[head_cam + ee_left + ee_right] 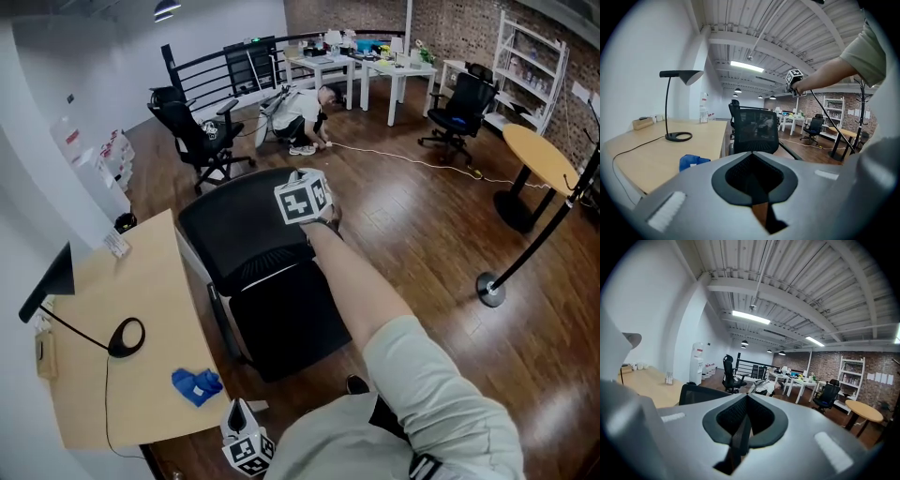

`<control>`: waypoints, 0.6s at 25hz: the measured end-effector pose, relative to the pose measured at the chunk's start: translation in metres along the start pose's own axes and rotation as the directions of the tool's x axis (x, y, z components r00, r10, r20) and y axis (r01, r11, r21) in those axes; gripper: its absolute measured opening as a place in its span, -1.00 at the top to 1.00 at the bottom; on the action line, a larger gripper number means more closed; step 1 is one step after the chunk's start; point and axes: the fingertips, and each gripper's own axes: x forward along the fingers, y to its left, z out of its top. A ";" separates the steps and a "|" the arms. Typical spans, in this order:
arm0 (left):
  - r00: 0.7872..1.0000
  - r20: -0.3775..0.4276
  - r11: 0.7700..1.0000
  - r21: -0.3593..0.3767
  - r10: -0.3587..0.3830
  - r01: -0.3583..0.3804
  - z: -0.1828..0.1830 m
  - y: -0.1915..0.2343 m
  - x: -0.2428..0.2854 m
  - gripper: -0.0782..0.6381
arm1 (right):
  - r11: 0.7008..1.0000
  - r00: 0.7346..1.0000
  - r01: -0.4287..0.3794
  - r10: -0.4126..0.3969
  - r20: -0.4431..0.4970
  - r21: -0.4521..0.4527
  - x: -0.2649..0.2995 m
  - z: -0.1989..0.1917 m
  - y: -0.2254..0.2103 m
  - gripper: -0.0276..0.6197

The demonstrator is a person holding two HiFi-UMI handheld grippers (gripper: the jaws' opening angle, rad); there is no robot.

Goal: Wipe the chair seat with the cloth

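Note:
A black office chair (281,323) stands beside the wooden desk (141,300), its mesh back (239,225) on the far side from me. The blue cloth (197,384) lies crumpled on the desk's near corner, and it also shows in the left gripper view (691,161). My left gripper (242,417) hovers low just right of the cloth, jaws together with nothing in them. My right gripper (305,199) is held out at arm's length by the top right corner of the chair back, shut and empty. It is visible in the left gripper view (794,79) above the chair (754,131).
On the desk a black lamp (127,337) stands with its cable. A second black chair (202,141) and a crouching person (300,117) are farther back. A stand's round base (489,289) and a round table (539,155) are on the right.

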 end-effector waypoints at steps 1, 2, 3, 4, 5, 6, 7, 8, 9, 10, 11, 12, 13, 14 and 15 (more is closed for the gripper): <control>1.000 0.005 1.000 -0.011 0.013 -0.012 0.000 0.004 0.000 0.77 | 1.000 1.000 -0.003 0.003 -0.013 0.007 0.004 0.000 0.002 0.91; 1.000 0.010 0.999 -0.023 0.026 -0.026 0.001 0.007 0.000 0.77 | 1.000 1.000 -0.007 0.007 -0.025 0.017 0.008 0.001 0.002 0.91; 0.999 0.012 0.999 -0.028 0.035 -0.034 0.001 0.010 0.000 0.77 | 1.000 0.999 -0.011 0.012 -0.036 0.025 0.011 0.003 0.002 0.91; 0.999 0.010 0.999 -0.027 0.039 -0.038 0.001 0.012 -0.001 0.77 | 0.999 0.999 -0.015 0.016 -0.043 0.031 0.015 0.005 0.003 0.91; 0.999 0.008 0.999 -0.027 0.043 -0.043 0.001 0.013 -0.001 0.77 | 0.999 0.999 -0.018 0.019 -0.047 0.034 0.018 0.007 0.003 0.91; 0.999 0.009 0.998 -0.030 0.049 -0.049 0.001 0.015 -0.001 0.77 | 0.999 0.999 -0.020 0.021 -0.048 0.037 0.021 0.009 0.004 0.91; 0.998 0.009 0.998 -0.034 0.055 -0.055 0.001 0.016 0.000 0.77 | 0.999 0.999 -0.022 0.024 -0.049 0.040 0.024 0.010 0.004 0.91; 0.998 0.008 0.998 -0.033 0.059 -0.059 0.002 0.017 0.000 0.77 | 0.999 0.998 -0.025 0.027 -0.052 0.042 0.027 0.011 0.004 0.91; 0.998 0.006 0.998 -0.032 0.063 -0.063 0.003 0.017 0.000 0.77 | 0.999 0.998 -0.028 0.030 -0.057 0.043 0.029 0.012 0.005 0.91; 0.998 0.006 0.997 -0.034 0.069 -0.068 0.004 0.018 0.000 0.77 | 0.999 0.998 -0.029 0.032 -0.060 0.044 0.031 0.013 0.006 0.91; 0.997 0.007 0.996 -0.038 0.076 -0.076 0.004 0.019 0.001 0.77 | 0.999 0.998 -0.030 0.033 -0.060 0.043 0.034 0.013 0.007 0.91; 0.997 0.009 0.996 -0.042 0.082 -0.082 0.004 0.020 0.001 0.77 | 0.999 0.998 -0.033 0.035 -0.059 0.041 0.036 0.014 0.009 0.91; 0.996 0.009 0.995 -0.043 0.085 -0.085 0.004 0.020 0.003 0.77 | 0.999 0.997 -0.036 0.038 -0.060 0.037 0.038 0.014 0.011 0.91; 0.996 0.011 0.995 -0.047 0.090 -0.089 0.005 0.021 0.004 0.77 | 0.999 0.997 -0.036 0.038 -0.063 0.032 0.040 0.014 0.013 0.91; 0.995 0.016 0.994 -0.053 0.096 -0.095 0.005 0.021 0.006 0.77 | 0.999 0.997 -0.034 0.035 -0.065 0.026 0.042 0.014 0.013 0.91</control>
